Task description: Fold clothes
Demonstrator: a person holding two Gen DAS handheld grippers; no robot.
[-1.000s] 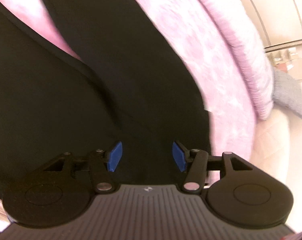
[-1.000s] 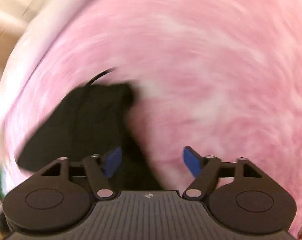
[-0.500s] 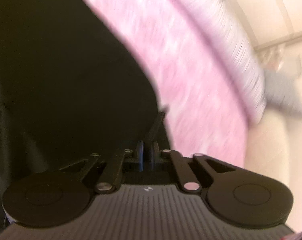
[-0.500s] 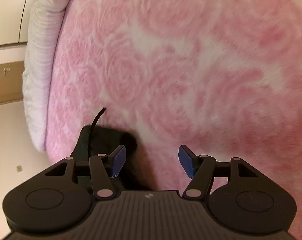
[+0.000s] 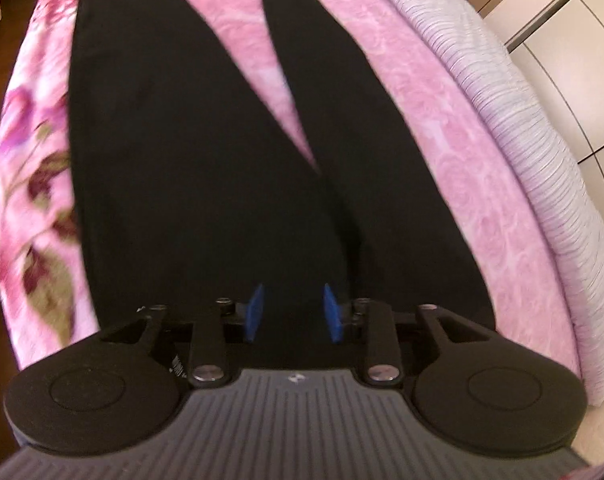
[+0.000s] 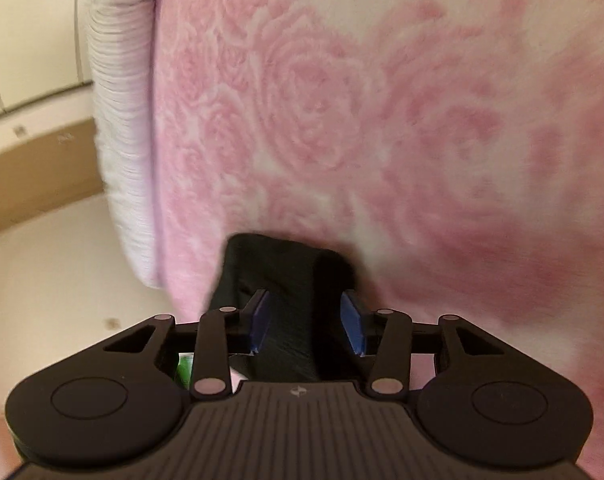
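Black trousers [image 5: 190, 184] lie spread flat on the pink rose-patterned blanket [image 5: 454, 184], both legs running away from the left wrist camera and parting into a narrow V. The left gripper [image 5: 292, 312] hangs over the waist end, its jaws having just been opening, blue pads [image 5: 255, 312] now standing apart over the dark cloth with nothing pinched between them. Over to the right gripper [image 6: 307, 322]: its jaws have just been closing, and a bunched black edge of the trousers [image 6: 278, 276] sits in the gap, but whether the pads press it yet, I cannot tell. A ribbed lilac cover [image 5: 542, 168] runs along the blanket's edge. A small logo marks each gripper body, too small to read, and no other writing is legible
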